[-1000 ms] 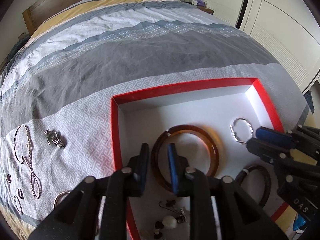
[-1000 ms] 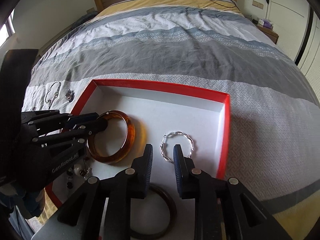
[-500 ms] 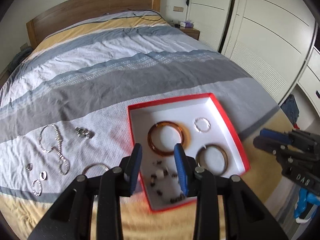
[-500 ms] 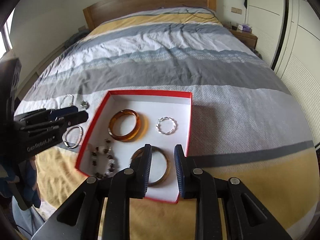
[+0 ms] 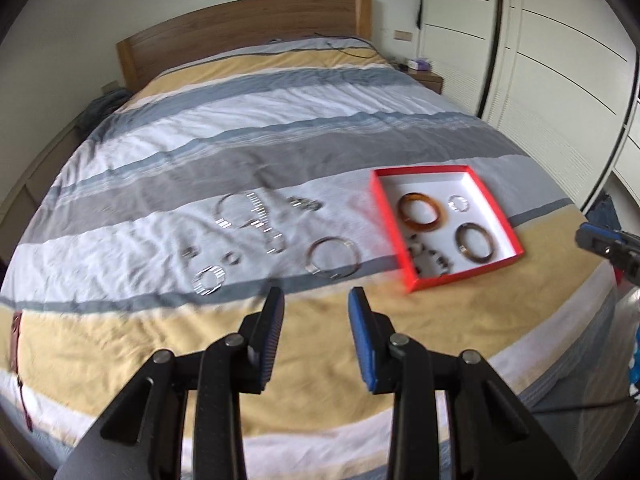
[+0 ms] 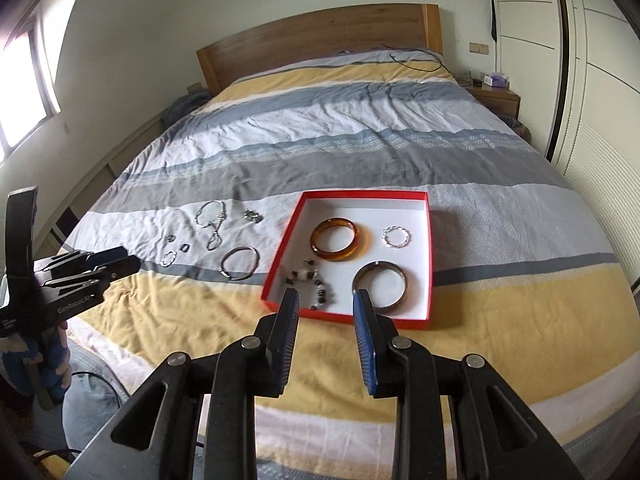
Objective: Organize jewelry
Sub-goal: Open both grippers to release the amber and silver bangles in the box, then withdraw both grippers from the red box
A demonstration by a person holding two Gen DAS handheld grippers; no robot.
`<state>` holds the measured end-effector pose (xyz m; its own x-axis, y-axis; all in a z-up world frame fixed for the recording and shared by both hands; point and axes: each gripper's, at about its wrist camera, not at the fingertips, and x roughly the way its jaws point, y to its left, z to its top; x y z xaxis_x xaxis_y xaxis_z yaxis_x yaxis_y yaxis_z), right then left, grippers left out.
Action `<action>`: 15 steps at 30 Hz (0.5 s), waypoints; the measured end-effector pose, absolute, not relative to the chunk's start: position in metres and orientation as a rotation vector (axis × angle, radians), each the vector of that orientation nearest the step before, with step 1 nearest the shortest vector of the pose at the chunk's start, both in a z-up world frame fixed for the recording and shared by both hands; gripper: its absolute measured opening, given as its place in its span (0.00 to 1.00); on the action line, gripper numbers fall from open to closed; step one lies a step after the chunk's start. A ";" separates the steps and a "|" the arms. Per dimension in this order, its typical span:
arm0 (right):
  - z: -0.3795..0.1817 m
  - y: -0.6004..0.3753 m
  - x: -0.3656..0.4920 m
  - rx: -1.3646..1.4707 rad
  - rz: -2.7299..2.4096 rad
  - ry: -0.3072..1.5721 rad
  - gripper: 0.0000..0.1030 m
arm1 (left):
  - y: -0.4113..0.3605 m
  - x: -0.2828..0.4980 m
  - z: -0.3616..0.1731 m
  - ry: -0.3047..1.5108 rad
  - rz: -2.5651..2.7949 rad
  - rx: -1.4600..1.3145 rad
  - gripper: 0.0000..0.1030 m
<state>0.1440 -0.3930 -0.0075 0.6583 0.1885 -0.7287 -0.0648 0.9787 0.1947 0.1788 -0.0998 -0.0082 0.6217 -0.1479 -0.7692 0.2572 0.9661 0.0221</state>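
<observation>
Both tongs are empty and held off the bed, well back from the work. Left gripper (image 5: 316, 320) has its jaws wide apart with nothing between the blue pads; right gripper (image 6: 326, 312) is the same, wide and empty. Shallow red cardboard tray with white floor (image 6: 429, 240) already holds four pieces: amber translucent bangle (image 6: 340, 239), small twisted silver ring-bracelet (image 6: 396, 237), dark brown banded bangle (image 6: 380, 288) and a beaded black-and-white bracelet (image 6: 308, 284). Still loose on the striped duvet (image 6: 360, 152), all at about 9 o'clock from the tray: plain silver wire bangle (image 5: 332, 258), long silver chain necklace (image 5: 250, 216), small silver watch-like piece (image 5: 304, 203), a rhinestone hoop (image 5: 208, 280) and a couple of small rings (image 5: 232, 258), too blurred to sort further. Key relation: from the left gripper the silver bangle sits at about 12 o'clock, nearly dead ahead, near, lying flat with its opening up. The tray is off at 1–2 o'clock. From the right gripper the tray is at 12 o'clock and the same bangle (image 6: 239, 263) is out at 10–11 o'clock, across the tray's left wall. So the left arm is nearer the loose pile, my call is it takes the bangle next. A flat ring gives no real long axis; I'd come down with one pad inside the hoop and one outside, pinching the near arc. The necklace runs roughly 12-to-6 in the left view, so it looks like a cross-wise pinch later. Risk: soft duvet, thin wire may sink or slip.
</observation>
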 end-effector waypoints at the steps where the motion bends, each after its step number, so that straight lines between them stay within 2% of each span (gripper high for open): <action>1: -0.006 -0.391 0.138 0.165 0.146 0.838 0.27 | -0.086 0.172 -0.006 0.872 -0.214 0.125 0.31; 15: 0.024 -0.350 0.083 0.168 0.199 0.774 0.27 | 0.019 0.083 0.023 0.795 -0.069 0.040 0.31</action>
